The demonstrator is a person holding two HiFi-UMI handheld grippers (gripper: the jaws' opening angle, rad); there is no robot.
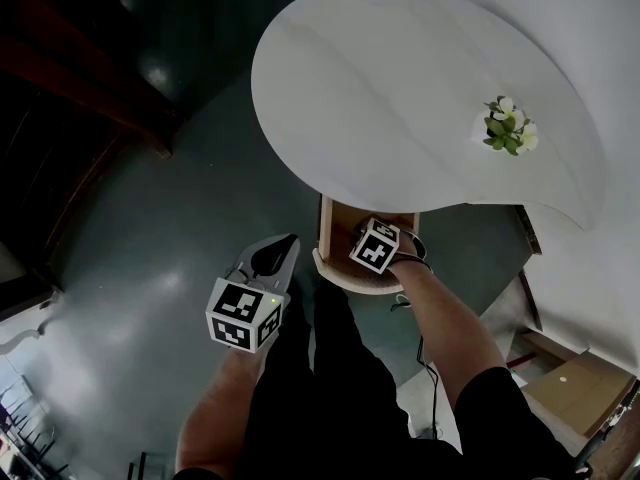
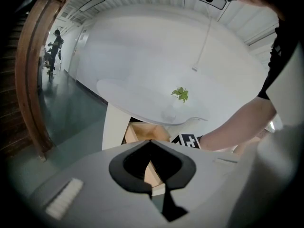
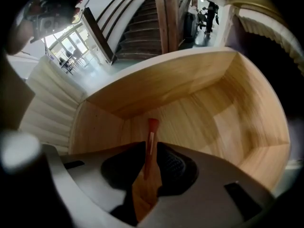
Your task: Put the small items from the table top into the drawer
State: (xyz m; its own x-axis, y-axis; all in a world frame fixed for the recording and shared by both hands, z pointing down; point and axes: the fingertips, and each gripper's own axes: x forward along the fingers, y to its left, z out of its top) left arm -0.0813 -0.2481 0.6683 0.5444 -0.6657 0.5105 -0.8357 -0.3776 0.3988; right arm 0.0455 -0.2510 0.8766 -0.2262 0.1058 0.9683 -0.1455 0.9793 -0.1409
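An open wooden drawer (image 1: pixel 327 230) sticks out from under the white table (image 1: pixel 400 88). My right gripper (image 1: pixel 372 236) reaches down into it; only its marker cube shows in the head view. In the right gripper view, my right gripper (image 3: pixel 151 152) is shut on a thin red stick-like item (image 3: pixel 152 134), held upright just above the drawer's floor (image 3: pixel 209 113). My left gripper (image 1: pixel 283 244) hangs left of the drawer over the floor. Its jaws are shut and hold nothing (image 2: pixel 151 141), and they face the drawer (image 2: pixel 142 132).
A small potted plant (image 1: pixel 508 126) stands on the table's right part, also seen as the plant (image 2: pixel 180 94). A cardboard box (image 1: pixel 580 388) and a cable (image 1: pixel 425 353) lie on the floor at right. Dark wooden stairs (image 1: pixel 70 88) rise at left. A person (image 2: pixel 56 44) stands far off.
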